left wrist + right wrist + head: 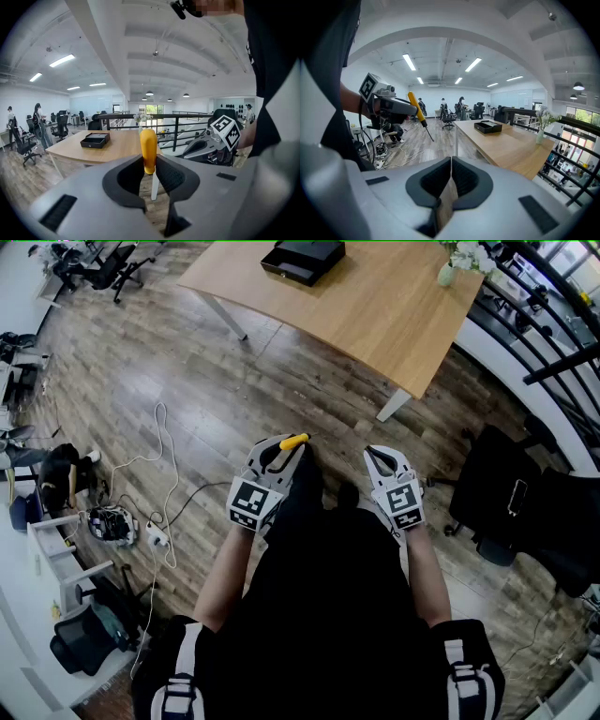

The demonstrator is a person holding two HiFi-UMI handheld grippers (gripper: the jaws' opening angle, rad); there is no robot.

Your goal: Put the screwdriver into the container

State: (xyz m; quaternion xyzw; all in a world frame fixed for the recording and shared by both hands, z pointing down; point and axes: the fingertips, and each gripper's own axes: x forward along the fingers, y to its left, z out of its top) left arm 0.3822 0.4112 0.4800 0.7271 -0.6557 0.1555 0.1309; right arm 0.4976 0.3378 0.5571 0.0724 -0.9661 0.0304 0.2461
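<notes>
The left gripper [278, 454] is closed on the screwdriver [294, 441], its jaws clamped on the yellow handle. In the left gripper view the handle [149, 150] stands upright between the two dark pads, its rounded end rising well above the jaw tips. The right gripper view shows the same tool from the side: the screwdriver [417, 110] crosses the left gripper [396, 107] at a slant, yellow handle up, with the dark shaft pointing down toward the wooden floor [422, 145].

The right gripper [382, 461] is held beside the left, a little apart from it, in front of the person's body. Its jaws [451, 176] are pressed together with nothing between them.

The container [303, 259], a black open box, sits on the wooden table [375, 315], well ahead of both grippers and across a stretch of floor. From the left gripper it appears to the left of the handle, low on the table top [94, 139]; from the right gripper it lies straight ahead [488, 126]. The screwdriver is in the air, well apart from the container. A vase of white flowers [540, 131] stands near the table's far edge, by a black railing [576, 129].
</notes>
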